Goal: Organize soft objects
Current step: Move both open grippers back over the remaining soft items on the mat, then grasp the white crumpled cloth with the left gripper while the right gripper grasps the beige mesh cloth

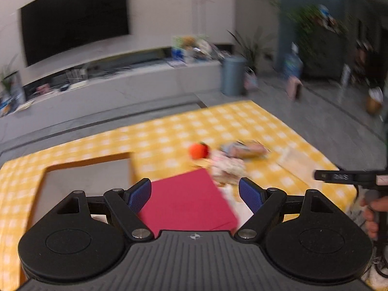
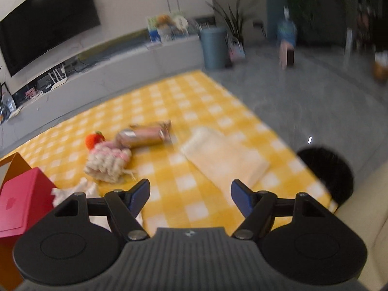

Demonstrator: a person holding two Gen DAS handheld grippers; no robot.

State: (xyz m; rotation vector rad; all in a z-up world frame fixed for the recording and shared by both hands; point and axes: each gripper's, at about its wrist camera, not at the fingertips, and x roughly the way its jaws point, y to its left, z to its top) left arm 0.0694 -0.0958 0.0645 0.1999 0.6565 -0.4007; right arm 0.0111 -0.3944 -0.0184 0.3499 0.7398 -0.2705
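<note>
Both claws empty: your left claw (image 1: 195, 194) and right claw (image 2: 190, 196) gape wide. The knitted bundle (image 2: 108, 162) lies mid-table (image 2: 194, 97) on the yellow check cloth, touching the orange plush (image 2: 93, 140). Looks light, squashy; pinch its bulky middle, not the loose strands.

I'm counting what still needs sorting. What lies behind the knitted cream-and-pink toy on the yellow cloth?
Behind the knitted toy lie an orange plush fruit and a brownish roll-shaped item. The blurred frames do not show whether they touch it, or what it covers.
</note>
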